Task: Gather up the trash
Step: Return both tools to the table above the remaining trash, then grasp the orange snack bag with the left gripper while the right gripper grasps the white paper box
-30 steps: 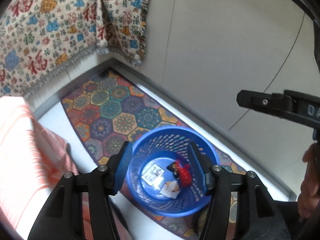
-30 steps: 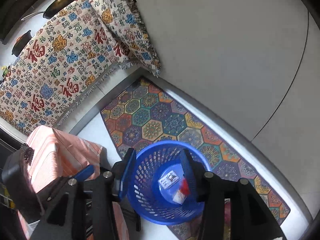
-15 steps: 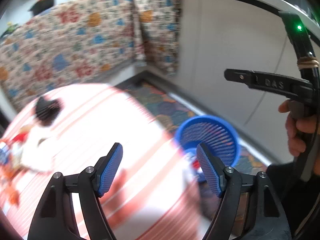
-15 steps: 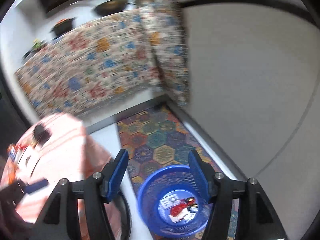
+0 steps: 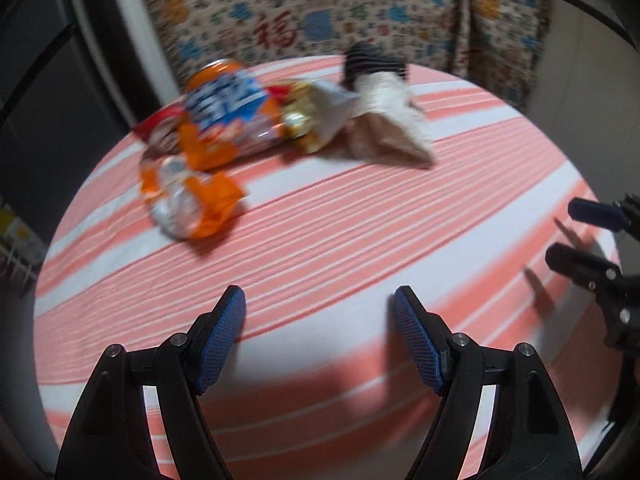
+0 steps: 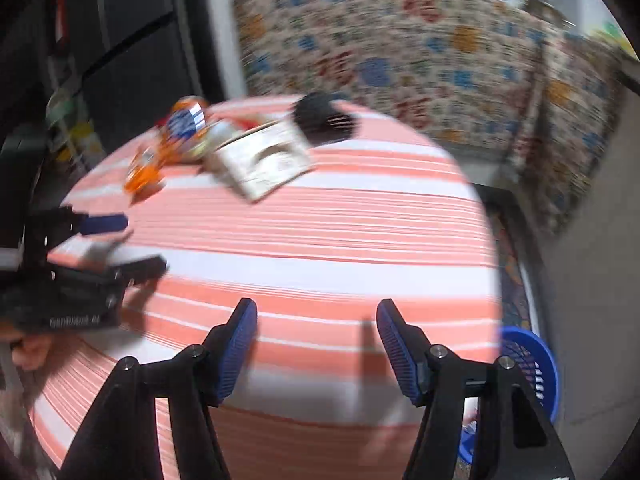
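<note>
Trash lies at the far side of a round table with an orange-and-white striped cloth [image 5: 340, 240]: an orange and blue snack bag [image 5: 228, 116], a crumpled orange wrapper [image 5: 188, 200], a gold wrapper [image 5: 308, 120], a white paper bag [image 5: 392, 120] and a black object [image 5: 368, 62]. My left gripper [image 5: 320, 336] is open and empty over the table's near part. My right gripper [image 6: 316, 340] is open and empty over the table [image 6: 320, 240]; the paper bag [image 6: 264, 160] lies ahead of it. The blue basket [image 6: 532, 364] stands on the floor at the lower right.
A patterned cloth [image 5: 360, 8] hangs over the counter behind the table. A dark cabinet [image 5: 48, 80] stands at the left. The right gripper shows at the right edge in the left wrist view [image 5: 592, 240]; the left gripper shows at the left in the right wrist view [image 6: 88, 248].
Both grippers have swung up and away from the blue basket on the floor to above the striped table. Both stay open and empty. The trash pile has come into view.
</note>
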Motion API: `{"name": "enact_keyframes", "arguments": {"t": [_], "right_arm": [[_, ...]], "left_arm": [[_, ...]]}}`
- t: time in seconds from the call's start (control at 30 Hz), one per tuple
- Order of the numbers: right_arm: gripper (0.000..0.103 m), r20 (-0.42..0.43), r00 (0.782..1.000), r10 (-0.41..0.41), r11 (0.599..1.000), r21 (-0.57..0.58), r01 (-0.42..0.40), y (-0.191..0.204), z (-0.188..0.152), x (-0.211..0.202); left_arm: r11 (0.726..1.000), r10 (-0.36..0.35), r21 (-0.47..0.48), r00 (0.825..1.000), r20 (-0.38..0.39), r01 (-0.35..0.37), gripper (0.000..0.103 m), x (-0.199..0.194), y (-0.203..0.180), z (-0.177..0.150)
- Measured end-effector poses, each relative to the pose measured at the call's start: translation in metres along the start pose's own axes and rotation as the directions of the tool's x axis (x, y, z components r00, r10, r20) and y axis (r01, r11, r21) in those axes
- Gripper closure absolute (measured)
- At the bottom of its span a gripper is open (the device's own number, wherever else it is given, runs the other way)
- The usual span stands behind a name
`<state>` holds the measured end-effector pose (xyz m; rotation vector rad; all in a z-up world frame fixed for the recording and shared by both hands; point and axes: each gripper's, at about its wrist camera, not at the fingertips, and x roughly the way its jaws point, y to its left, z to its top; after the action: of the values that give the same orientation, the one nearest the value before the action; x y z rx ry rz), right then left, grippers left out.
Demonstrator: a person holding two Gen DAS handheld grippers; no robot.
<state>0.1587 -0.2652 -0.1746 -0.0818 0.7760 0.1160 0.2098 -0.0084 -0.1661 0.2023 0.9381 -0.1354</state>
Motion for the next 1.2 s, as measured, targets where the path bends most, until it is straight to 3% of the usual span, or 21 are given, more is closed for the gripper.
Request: {"name": "enact_keyframes", "arguments": {"t": [0.1,0.17,0.3,0.37,0.6,0.7,0.73,0.77,0.9,1.0,1.2], "right_arm": [[0.039,-0.045,0.999,0.013,0.999,-0.034,-0.014,0.026,0.007,0.023],[0.036,-0.045,0.999,-0.015,0.998,-0.059,0.012,0.037,0.013,0.034],[0.034,-0.062,0.998,-0.024,0.999,-0.039,0.021,0.044,0.03,0.048],[0.03,-0.061,0.998,-0.032,0.999,-0.022,0.031,0.046,0.038,0.057],[0.029,-0.034,0.998,-0.049,0.993,0.102,0.052,0.038,0.075,0.088],[0.044,-0.016,0.998,-0.056,0.976,0.209,0.058,0.017,0.08,0.09],[0.056,-0.017,0.997,-0.079,0.97,0.229,0.08,0.01,0.08,0.09],[0.061,-0.024,0.994,-0.11,0.963,0.245,0.113,0.002,0.077,0.087],[0.059,-0.059,0.971,-0.23,0.948,0.21,0.237,-0.006,0.065,0.076],[0.058,-0.056,0.973,-0.223,0.951,0.207,0.23,-0.005,0.058,0.07],[0.055,-0.058,0.97,-0.236,0.951,0.191,0.243,0.0,0.059,0.073]], "left_arm": [[0.999,0.028,-0.037,1.0,0.009,-0.028,0.013,0.002,0.017,-0.003],[0.997,0.05,-0.054,0.999,0.016,-0.049,0.0,0.005,0.025,-0.004],[0.99,-0.015,-0.142,1.0,0.004,0.016,0.0,0.013,0.049,-0.008],[0.986,-0.007,-0.164,1.0,0.005,0.008,0.0,0.014,0.054,-0.007],[0.985,-0.013,-0.17,1.0,0.005,0.014,0.0,0.018,0.057,-0.005],[0.985,-0.014,-0.169,1.0,0.006,0.015,0.0,0.017,0.057,-0.005],[0.986,-0.015,-0.168,1.0,0.006,0.016,0.0,0.018,0.058,-0.005],[0.986,-0.016,-0.166,1.0,0.006,0.017,0.0,0.017,0.058,-0.006],[0.987,-0.019,-0.157,1.0,0.007,0.02,0.0,0.012,0.057,-0.009],[0.98,-0.029,-0.198,0.999,0.02,0.032,0.001,0.007,0.072,-0.013],[0.932,-0.142,-0.321,0.985,0.1,0.167,0.001,-0.004,0.101,0.008]]}}
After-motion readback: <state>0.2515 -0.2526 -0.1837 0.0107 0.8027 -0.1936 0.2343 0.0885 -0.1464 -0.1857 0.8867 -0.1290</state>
